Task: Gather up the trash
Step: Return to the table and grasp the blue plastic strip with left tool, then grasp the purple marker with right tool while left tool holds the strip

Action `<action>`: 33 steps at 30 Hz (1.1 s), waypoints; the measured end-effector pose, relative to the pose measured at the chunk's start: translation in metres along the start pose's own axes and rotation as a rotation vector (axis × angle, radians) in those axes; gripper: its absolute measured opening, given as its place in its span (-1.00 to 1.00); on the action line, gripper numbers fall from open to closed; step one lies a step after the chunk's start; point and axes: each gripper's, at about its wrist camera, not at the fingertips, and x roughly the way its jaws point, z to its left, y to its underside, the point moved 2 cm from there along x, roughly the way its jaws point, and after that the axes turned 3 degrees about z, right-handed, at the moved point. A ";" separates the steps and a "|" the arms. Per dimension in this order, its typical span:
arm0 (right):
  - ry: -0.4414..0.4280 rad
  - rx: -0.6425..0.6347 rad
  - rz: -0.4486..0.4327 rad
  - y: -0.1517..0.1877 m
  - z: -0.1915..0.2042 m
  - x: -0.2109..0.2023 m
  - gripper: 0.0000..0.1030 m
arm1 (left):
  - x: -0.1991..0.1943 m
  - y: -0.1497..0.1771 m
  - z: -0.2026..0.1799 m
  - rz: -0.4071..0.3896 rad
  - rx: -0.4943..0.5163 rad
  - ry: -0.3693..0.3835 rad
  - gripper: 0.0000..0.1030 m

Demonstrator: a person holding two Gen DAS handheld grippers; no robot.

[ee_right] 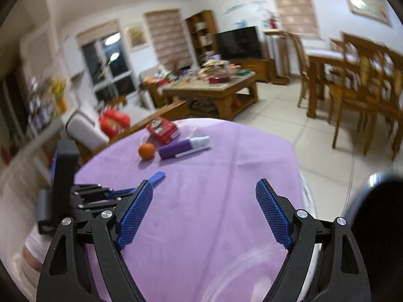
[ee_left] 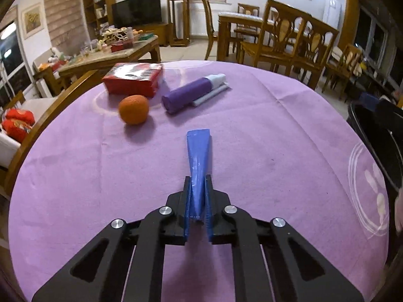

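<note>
Wooden dining chairs [ee_left: 297,37], television [ee_left: 137,8], tiled floor [ee_right: 289,115].

A tube [ee_left: 199,156] sticks out forward from between my left fingers [ee_left: 187,201], above the table [ee_left: 277,138]. Ahead of my left fingers and a bit to the left sits an orange [ee_left: 133,109]. Behind the orange lies a box [ee_left: 133,79]. Right of the orange lies a roll [ee_left: 186,95], and a pen [ee_left: 211,96] lies just beside it on its right side. A bin [ee_left: 377,136] stands far to the right of my left fingers, past the table edge. My left gripper [ee_right: 131,190] is to the left of my right fingers [ee_right: 134,214]. The orange, box, roll and pen all lie well ahead of my right fingers.
</note>
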 end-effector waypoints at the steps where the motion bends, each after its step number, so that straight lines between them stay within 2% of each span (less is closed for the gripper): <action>1: 0.000 -0.044 0.011 -0.008 0.006 0.011 0.61 | -0.004 0.001 0.007 -0.014 -0.027 0.012 -0.83; 7: -0.018 -0.265 0.121 -0.041 0.029 0.086 0.61 | -0.010 0.001 0.027 -0.053 -0.111 0.053 -0.83; 11: -0.003 -0.424 0.201 -0.052 0.037 0.140 0.48 | -0.011 -0.001 0.031 -0.067 -0.136 0.064 -0.83; 14: 0.003 -0.528 0.251 -0.054 0.041 0.177 0.48 | -0.012 -0.001 0.032 -0.071 -0.145 0.070 -0.83; 20: -0.024 -0.663 0.309 -0.058 0.054 0.223 0.48 | -0.013 -0.001 0.033 -0.077 -0.144 0.072 -0.82; 23: -0.062 -0.674 0.322 -0.061 0.059 0.235 0.48 | -0.014 -0.001 0.034 -0.080 -0.144 0.069 -0.82; 25: -0.087 -0.639 0.347 -0.065 0.058 0.239 0.37 | -0.015 -0.001 0.034 -0.081 -0.144 0.068 -0.82; 26: -0.117 -0.607 0.366 -0.067 0.057 0.240 0.24 | -0.015 -0.001 0.034 -0.080 -0.143 0.068 -0.82; 30: -0.174 -0.543 0.411 -0.065 0.060 0.236 -0.42 | -0.015 -0.001 0.033 -0.083 -0.144 0.068 -0.82; 33: -0.138 -0.510 0.416 -0.059 0.067 0.226 -0.43 | -0.017 -0.001 0.034 -0.085 -0.148 0.070 -0.82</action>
